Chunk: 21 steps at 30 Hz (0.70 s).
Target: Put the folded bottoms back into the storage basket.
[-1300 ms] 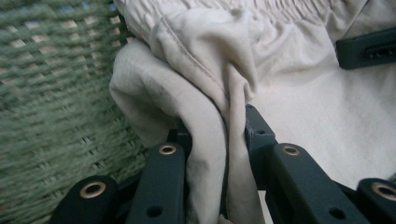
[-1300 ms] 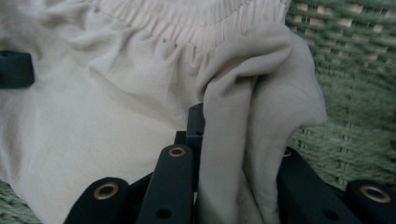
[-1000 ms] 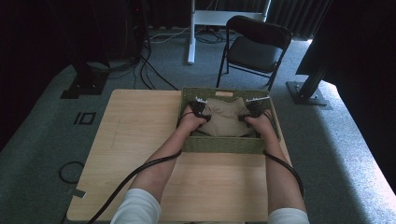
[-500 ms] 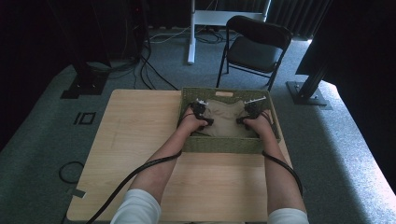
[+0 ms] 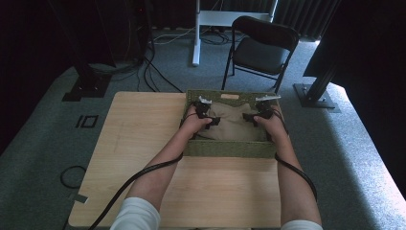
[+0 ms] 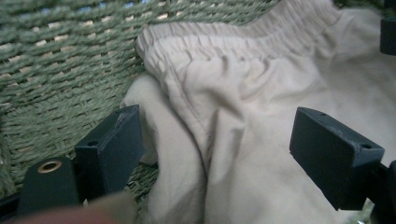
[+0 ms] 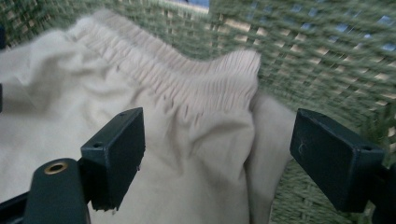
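A beige garment (image 5: 233, 125) with an elastic waistband lies bunched inside a green woven basket (image 5: 225, 148) on the wooden table. My left gripper (image 5: 207, 117) hangs over the garment's left side, jaws wide apart, with the cloth (image 6: 219, 140) and its gathered waistband below them. Over the right side my right gripper (image 5: 256, 115) is also open, the waistband corner (image 7: 210, 93) lying between and beyond its jaws. Neither pair of jaws pinches the fabric. The basket wall (image 6: 60, 70) rises close beside the left jaw, and the weave (image 7: 317, 60) stands behind the right one.
The wooden table (image 5: 143, 143) extends left and toward me from the basket. A black folding chair (image 5: 262, 48) and a white desk leg (image 5: 196, 33) stand beyond the table. Cables (image 5: 143, 175) trail from the grippers along my forearms.
Both hands have drawn slightly nearer within the basket, staying over the garment. The jaws stay apart and the cloth lies as before.
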Each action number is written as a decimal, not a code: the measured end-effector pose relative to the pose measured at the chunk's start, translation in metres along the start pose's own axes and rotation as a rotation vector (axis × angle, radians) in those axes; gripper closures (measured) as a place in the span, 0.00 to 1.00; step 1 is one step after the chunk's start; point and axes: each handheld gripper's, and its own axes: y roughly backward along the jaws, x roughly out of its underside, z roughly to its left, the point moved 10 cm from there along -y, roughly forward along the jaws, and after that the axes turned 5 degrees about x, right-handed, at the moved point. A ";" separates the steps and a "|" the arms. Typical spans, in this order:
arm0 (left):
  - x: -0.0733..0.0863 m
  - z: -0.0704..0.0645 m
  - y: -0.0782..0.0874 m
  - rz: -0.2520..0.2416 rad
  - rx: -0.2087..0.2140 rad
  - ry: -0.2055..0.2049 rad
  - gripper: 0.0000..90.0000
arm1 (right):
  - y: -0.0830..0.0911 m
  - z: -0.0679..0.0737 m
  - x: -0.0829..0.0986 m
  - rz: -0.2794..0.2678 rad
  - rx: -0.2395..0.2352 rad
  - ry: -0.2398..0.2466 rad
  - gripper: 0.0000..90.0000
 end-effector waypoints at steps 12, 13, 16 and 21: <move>-0.019 -0.015 0.027 -0.034 0.032 -0.003 0.21 | 0.027 0.012 -0.022 -0.099 -0.035 -0.006 0.16; -0.020 -0.014 0.028 -0.036 0.033 0.000 0.21 | 0.029 0.014 -0.023 -0.101 -0.040 0.002 0.16; -0.022 -0.014 0.034 -0.035 0.032 -0.003 0.21 | 0.032 0.017 -0.024 -0.106 -0.042 0.017 0.16; -0.030 -0.010 0.048 -0.078 0.004 -0.019 0.20 | 0.042 0.026 -0.029 -0.119 -0.070 0.013 0.17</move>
